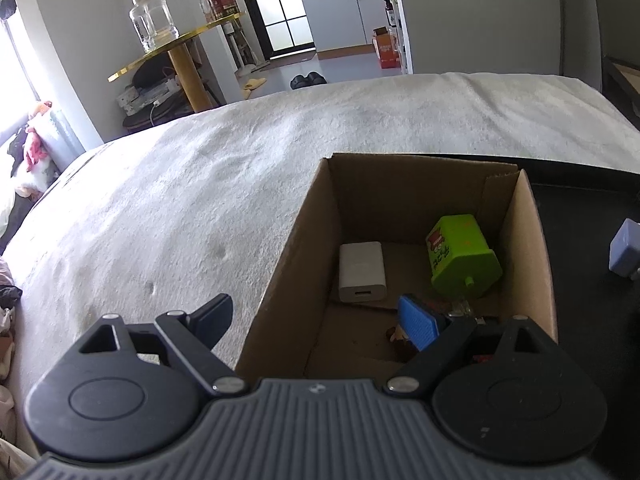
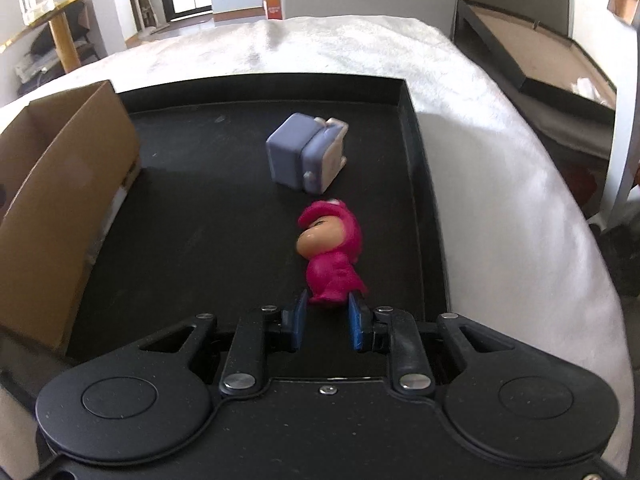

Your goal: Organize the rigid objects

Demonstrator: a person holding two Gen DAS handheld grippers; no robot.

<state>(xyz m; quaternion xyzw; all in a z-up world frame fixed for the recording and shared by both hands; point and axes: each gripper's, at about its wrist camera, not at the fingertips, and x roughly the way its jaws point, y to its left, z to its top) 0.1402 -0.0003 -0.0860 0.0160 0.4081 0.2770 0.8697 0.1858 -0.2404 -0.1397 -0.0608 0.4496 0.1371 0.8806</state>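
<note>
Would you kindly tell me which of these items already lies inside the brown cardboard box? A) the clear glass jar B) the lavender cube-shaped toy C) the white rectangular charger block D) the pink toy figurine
C: the left wrist view shows the white rectangular charger block on the floor of the brown cardboard box, beside a green plastic toy.

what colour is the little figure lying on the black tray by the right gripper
Magenta pink with a tan face; the figure shows best in the right wrist view.
</note>
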